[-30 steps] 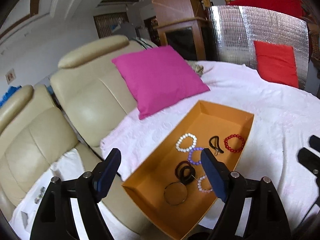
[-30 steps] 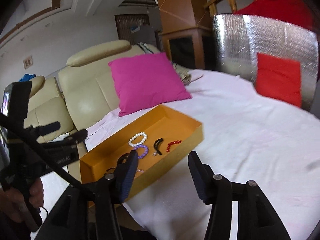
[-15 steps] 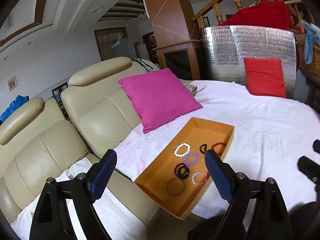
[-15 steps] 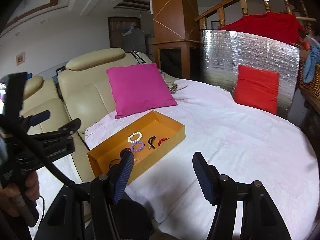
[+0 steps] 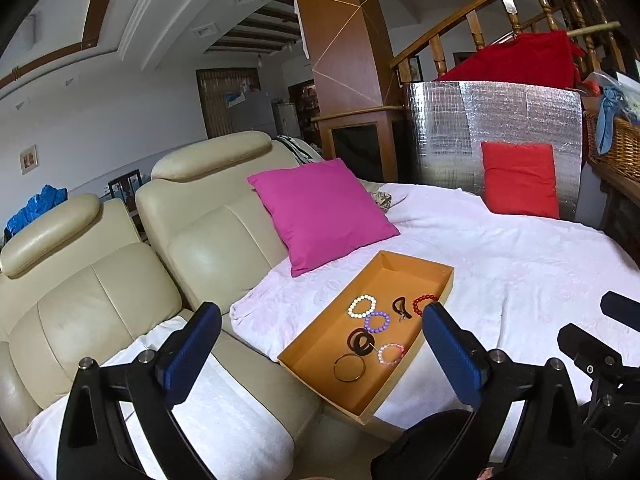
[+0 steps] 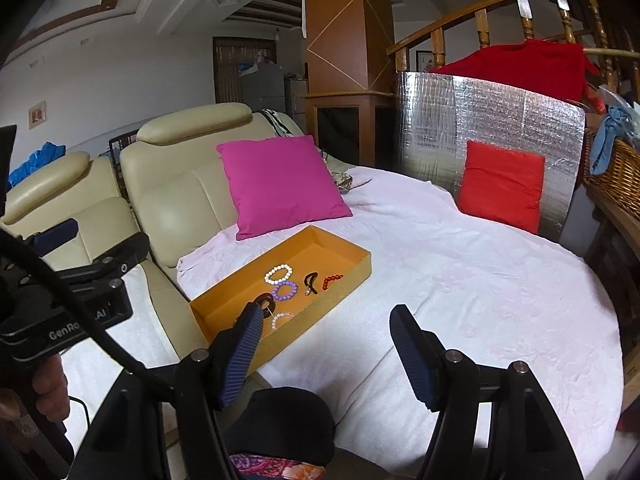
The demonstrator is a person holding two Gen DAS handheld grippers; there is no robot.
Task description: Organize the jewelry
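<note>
White cloth is covering a big round bed [image 5: 520,280] w/ a cream leather sofa [image 5: 192,248] sitting just beside it. Left claw [image 5: 320,354] is hovering w/ its blue pads spread wide apart, gripping nothing; right claw [image 6: 326,354] is likewise hanging open and empty, low over the bed's near edge. Between and beyond the left claw's fingers, an orange tray [image 5: 404,272] is lying on the bed near the sofa side, its near corner overhanging the bed edge. Jewelry is sitting inside the tray: a thin dark bangle [image 5: 350,367] nearest, a pale pink bead bracelet [image 5: 391,354] beside it, black rings [image 5: 361,342] just behind, then a purple bead bracelet [image 5: 377,321], a white bead bracelet [image 5: 362,306], a black clip [image 5: 401,307] and a red bead bracelet [image 5: 420,305] by the far-right wall. Farther out, a magenta pillow [image 5: 320,216] is leaning btw sofa and bed, and a red pillow [image 5: 520,180] is propped against a silver foil panel [image 5: 492,120] at the back.
</note>
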